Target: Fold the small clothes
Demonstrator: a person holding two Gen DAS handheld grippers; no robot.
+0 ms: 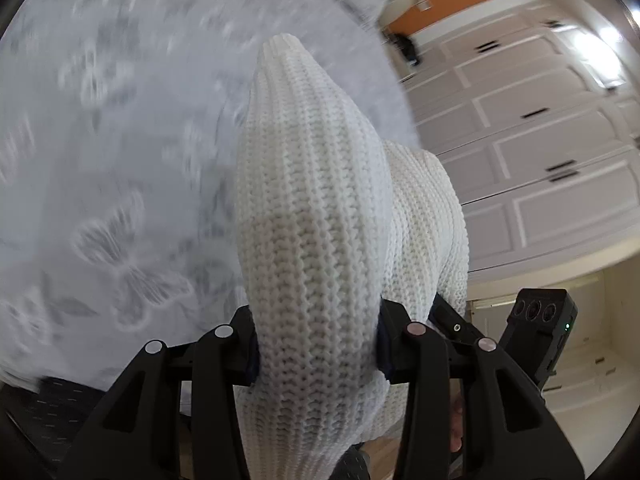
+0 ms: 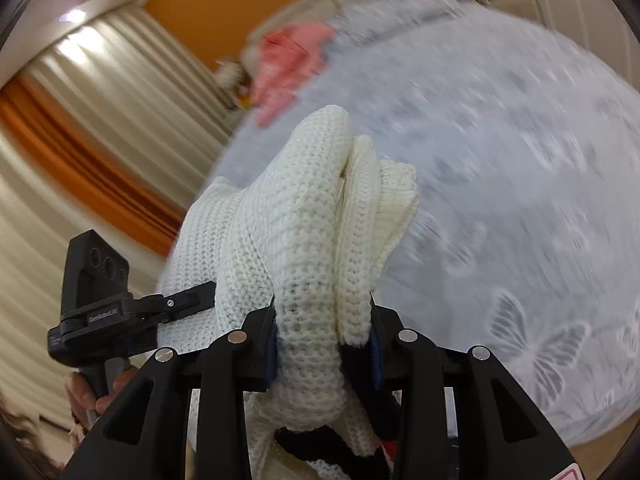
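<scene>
A cream-white knitted sweater (image 1: pixel 316 216) is held up in the air over the bed by both grippers. My left gripper (image 1: pixel 316 344) is shut on a thick bunched fold of it. My right gripper (image 2: pixel 324 340) is shut on another bunched part of the same sweater (image 2: pixel 296 232), with several layers pinched between its jaws. The sweater hangs between the two grippers and hides the fingertips. The other gripper shows at the side of each view, the right one (image 1: pixel 540 332) and the left one (image 2: pixel 100 304).
A bed with a light grey butterfly-print cover (image 1: pixel 120 160) lies below, also in the right wrist view (image 2: pixel 520 184). A pink garment (image 2: pixel 288 68) lies at its far end. White wardrobe doors (image 1: pixel 540 140) and beige-orange curtains (image 2: pixel 80 140) flank it.
</scene>
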